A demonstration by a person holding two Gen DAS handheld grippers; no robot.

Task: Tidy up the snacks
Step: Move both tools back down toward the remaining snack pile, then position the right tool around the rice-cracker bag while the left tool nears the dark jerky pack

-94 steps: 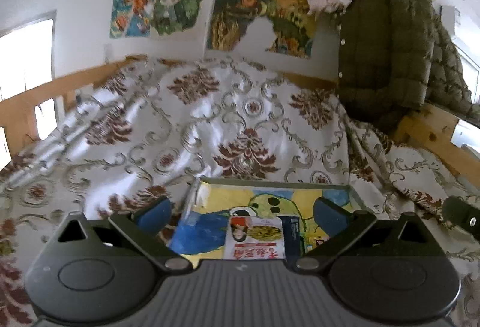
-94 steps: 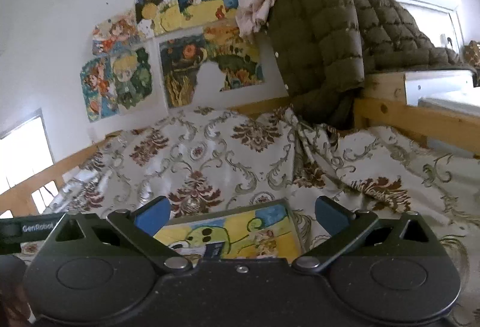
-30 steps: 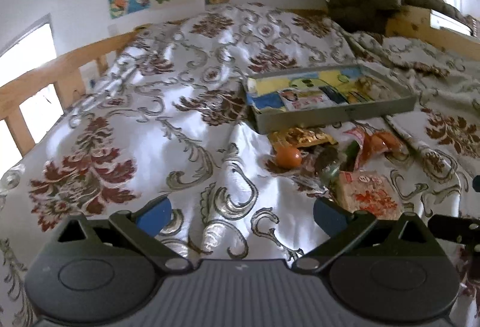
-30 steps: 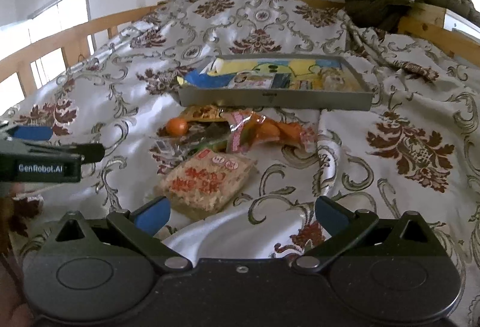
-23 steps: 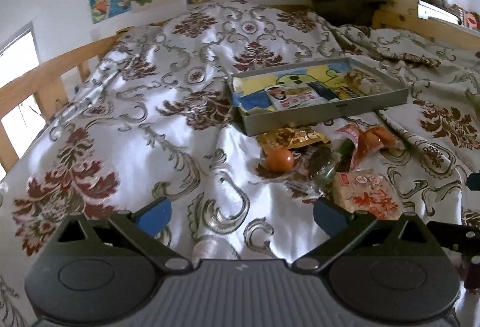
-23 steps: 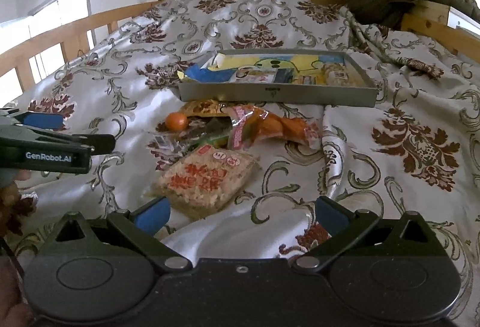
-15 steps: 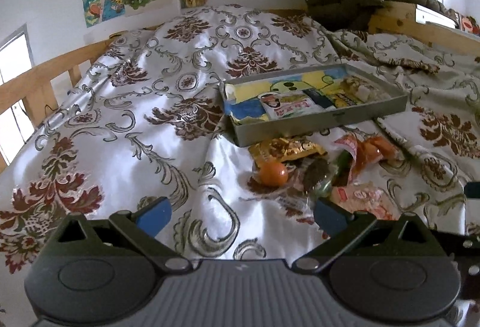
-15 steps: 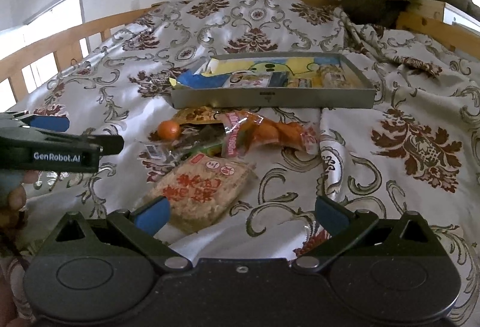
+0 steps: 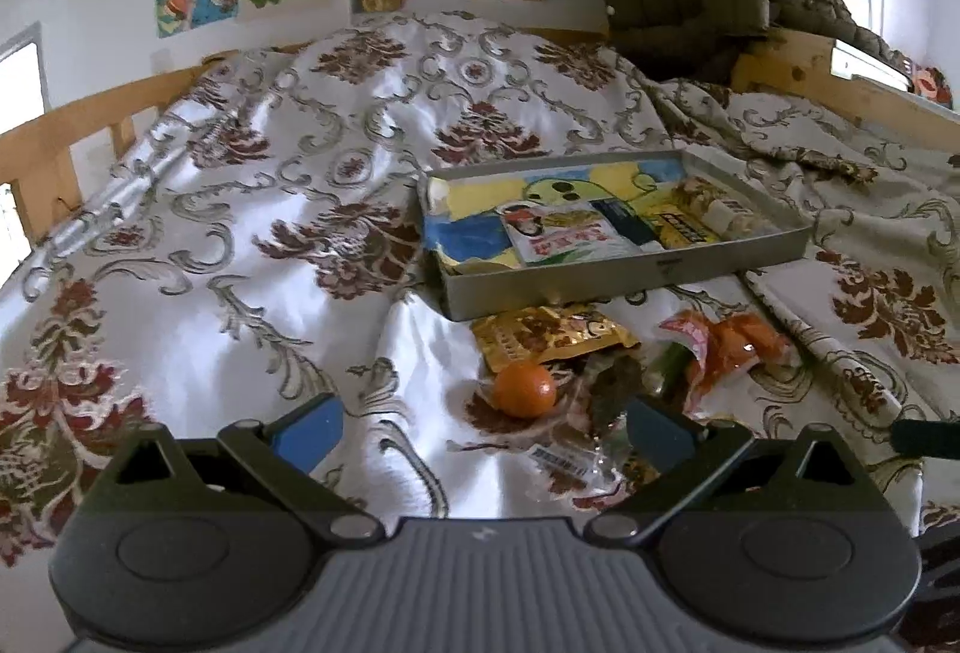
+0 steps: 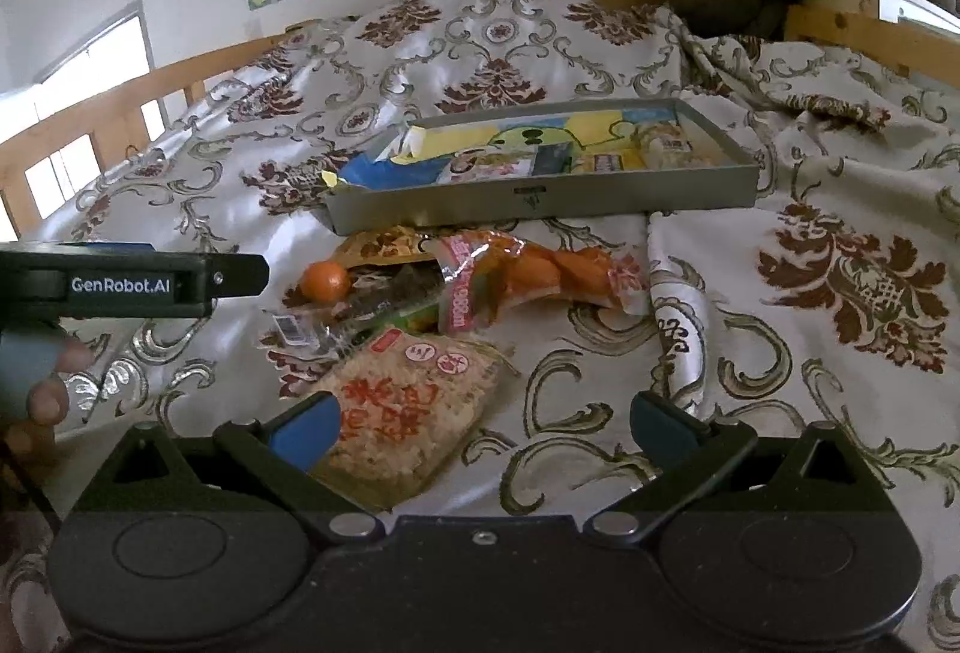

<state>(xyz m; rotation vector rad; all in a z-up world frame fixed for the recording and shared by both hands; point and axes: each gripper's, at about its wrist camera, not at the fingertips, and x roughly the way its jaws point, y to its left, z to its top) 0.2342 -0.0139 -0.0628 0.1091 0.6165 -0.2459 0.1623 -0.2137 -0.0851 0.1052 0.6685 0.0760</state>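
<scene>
Snacks on a patterned bedspread point(image 9: 252, 257). Left tool point(image 9: 483, 422) and right tool point(image 10: 480, 422) — both with fingers spread wide, holding nothing — hover above a loose pile: small orange point(image 9: 524, 396), gold packet point(image 9: 549, 338), orange-red packet point(image 10: 528, 278), rice-cracker pack point(image 10: 408, 407). Just beyond lies the grey tray point(image 10: 540, 200), already containing several flat packets

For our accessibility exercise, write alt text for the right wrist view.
Loose snack packets and a small orange fruit lie on a patterned bedspread before a grey tray that holds more packets. The open right gripper hovers nearest a rice-cracker packet.
</scene>
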